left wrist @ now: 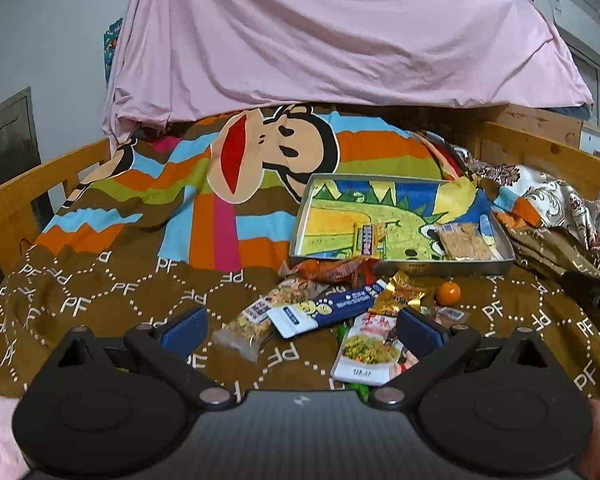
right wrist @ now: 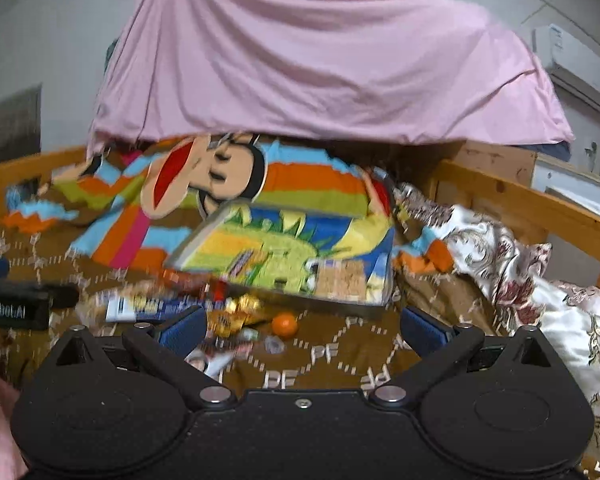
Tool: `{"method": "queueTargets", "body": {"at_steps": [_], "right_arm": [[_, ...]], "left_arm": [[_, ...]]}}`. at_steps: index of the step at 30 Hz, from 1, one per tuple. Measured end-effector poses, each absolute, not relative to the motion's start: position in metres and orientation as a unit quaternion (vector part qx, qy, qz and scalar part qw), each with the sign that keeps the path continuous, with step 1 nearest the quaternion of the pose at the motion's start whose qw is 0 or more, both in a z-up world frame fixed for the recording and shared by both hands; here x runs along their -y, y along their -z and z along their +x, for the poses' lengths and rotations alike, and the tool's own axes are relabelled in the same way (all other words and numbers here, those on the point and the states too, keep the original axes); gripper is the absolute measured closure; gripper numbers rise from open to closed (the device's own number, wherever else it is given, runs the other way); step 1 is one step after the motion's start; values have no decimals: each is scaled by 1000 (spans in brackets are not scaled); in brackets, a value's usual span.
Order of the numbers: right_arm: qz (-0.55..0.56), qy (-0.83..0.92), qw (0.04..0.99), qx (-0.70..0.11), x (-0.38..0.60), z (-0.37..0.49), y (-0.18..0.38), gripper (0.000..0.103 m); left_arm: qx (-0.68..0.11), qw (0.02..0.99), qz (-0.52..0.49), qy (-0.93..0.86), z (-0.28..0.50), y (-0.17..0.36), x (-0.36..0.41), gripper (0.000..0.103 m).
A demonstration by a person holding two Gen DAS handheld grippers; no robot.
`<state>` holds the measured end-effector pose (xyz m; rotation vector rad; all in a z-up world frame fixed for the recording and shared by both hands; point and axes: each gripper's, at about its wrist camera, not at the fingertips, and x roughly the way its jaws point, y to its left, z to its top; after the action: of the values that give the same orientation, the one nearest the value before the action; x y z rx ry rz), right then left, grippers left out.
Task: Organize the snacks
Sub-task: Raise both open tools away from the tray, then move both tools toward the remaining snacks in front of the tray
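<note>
Left wrist view: left gripper (left wrist: 300, 330) has its fingers spread wide and empty, with the snack pile (left wrist: 328, 312) on the bed (left wrist: 100, 320) right between and just past them. The tray (left wrist: 400, 220) sits beyond, two packets inside. Right gripper (right wrist: 302, 330) is spread too, an orange (right wrist: 285, 325) between its fingers; that view's blurry.

Glossy plastic snack wrappers (left wrist: 320, 312) lie on matt cloth bedding (left wrist: 100, 300) beside a dull metal tray (left wrist: 440, 268).
</note>
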<state>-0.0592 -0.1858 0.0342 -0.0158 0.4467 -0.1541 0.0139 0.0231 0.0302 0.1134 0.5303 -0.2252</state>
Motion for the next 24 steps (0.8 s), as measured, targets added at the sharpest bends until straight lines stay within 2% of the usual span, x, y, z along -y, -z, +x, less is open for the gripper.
{"method": "queueTargets", "body": {"at_steps": [24], "right_arm": [[-35,54,965,-254,167,-53,-27,1]], "left_arm": [[-299,951,58,57,17,-26,-33,1]]}}
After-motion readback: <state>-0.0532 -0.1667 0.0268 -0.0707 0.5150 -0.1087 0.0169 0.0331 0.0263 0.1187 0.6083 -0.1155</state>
